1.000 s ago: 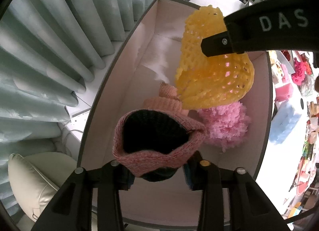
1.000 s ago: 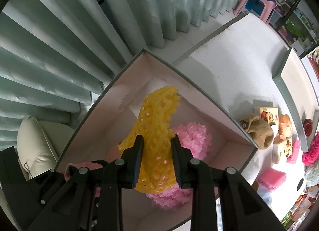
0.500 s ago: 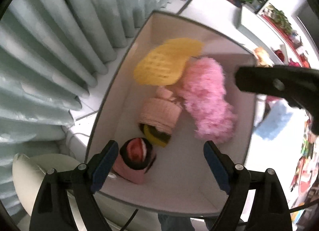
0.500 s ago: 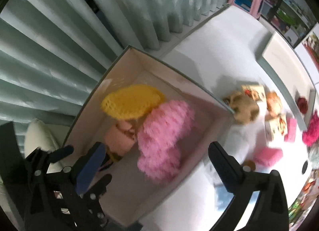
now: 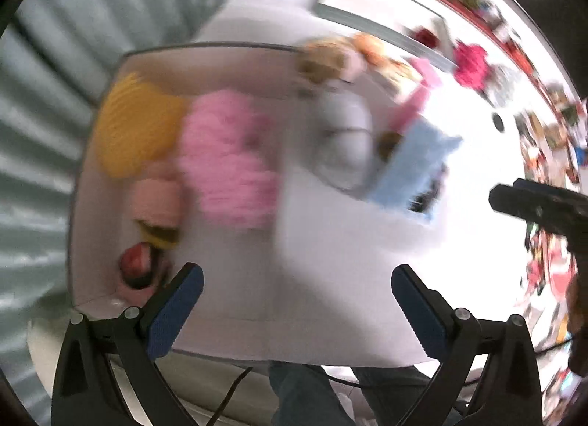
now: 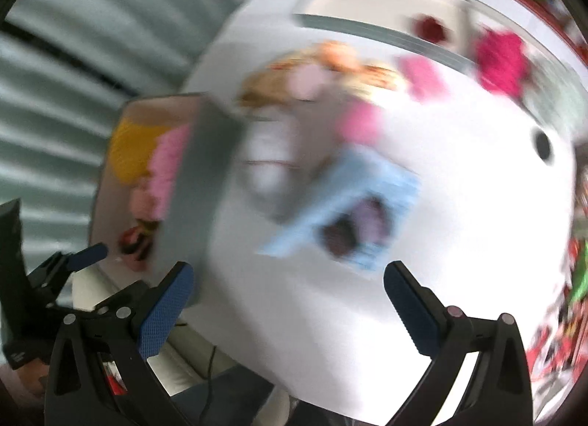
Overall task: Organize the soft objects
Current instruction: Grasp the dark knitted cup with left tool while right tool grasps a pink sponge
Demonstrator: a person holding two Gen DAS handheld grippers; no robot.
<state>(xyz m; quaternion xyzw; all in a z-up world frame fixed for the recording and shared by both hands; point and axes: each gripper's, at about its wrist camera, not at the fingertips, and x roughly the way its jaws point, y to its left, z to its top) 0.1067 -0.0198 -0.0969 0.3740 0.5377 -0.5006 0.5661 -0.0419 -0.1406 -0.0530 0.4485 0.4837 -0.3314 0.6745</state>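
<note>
With both frames smeared by motion blur, detail is limited. Left gripper (image 5: 296, 306): jaws spread wide, nothing between them. Right gripper (image 6: 286, 301): same, wide and empty.

Box (image 5: 95, 293) sits ahead-left of the left jaws and already holds the yellow mesh piece (image 5: 136, 128), the pink fluffy item (image 5: 228, 165), a peach knit item (image 5: 156, 200) and a small red-and-dark item (image 5: 136, 268) nearest the left finger. They look grouped there as the sorted set, my read.

Blue soft item (image 6: 352, 205) lies on the white surface (image 6: 459, 242), ahead of the right jaws and slightly right of centre, outside the box. Likely next pick, given the empty jaws pointing that way. More soft things, magenta one (image 6: 499, 58) included, lie well beyond it.

Readable writing: none; too blurred.
</note>
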